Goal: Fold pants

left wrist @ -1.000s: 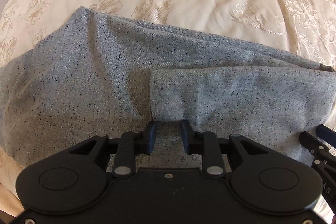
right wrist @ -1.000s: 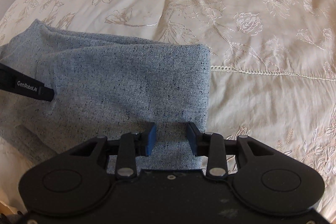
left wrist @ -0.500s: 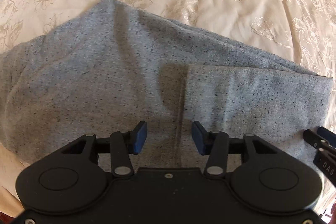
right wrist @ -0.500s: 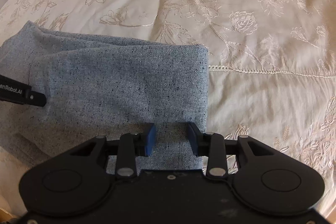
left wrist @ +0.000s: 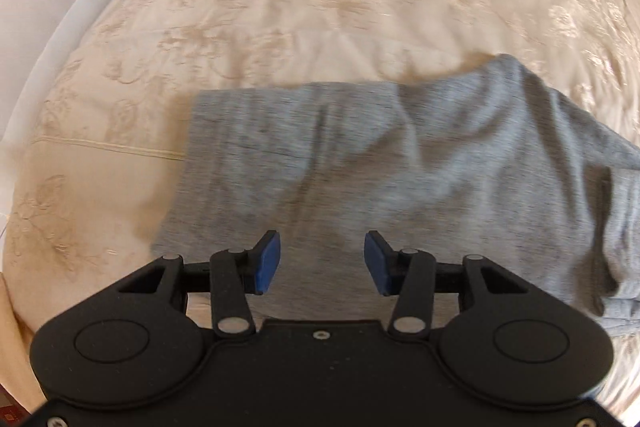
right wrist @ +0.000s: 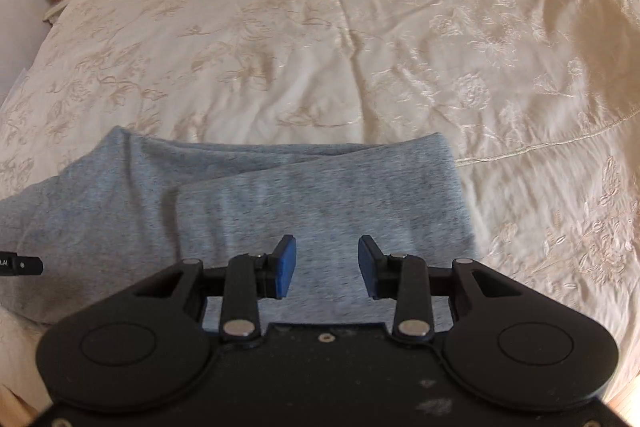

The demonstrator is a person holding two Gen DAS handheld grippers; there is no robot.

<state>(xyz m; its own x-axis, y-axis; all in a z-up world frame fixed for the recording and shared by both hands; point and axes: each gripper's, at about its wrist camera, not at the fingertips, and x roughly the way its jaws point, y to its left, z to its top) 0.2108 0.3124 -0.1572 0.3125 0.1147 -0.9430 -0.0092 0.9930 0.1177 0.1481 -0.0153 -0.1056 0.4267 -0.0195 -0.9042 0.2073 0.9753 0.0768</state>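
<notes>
Pants (right wrist: pixel 320 195): grey knit, folded, lying at near edge of cream embroidered bed (right wrist: pixel 320 47). Left tongs (left wrist: pixel 322 263): open, empty, above the cloth. Right tongs (right wrist: pixel 327 265): parted, empty, above the folded layer's right end.

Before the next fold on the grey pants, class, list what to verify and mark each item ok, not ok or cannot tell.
1. Left gripper empty, jaws apart: ok.
2. Right gripper empty, jaws apart: ok.
3. Grey pants already folded over themselves, upper layer lying across the lower: ok.
4. Pants flat, no bunching: not ok; the left wrist view shows ridges and a rumpled edge at its right side.
5. Bedspread bare beyond the pants, room to work: ok.
6. Near edges of the layers lined up: cannot tell, hidden behind the grippers.
</notes>
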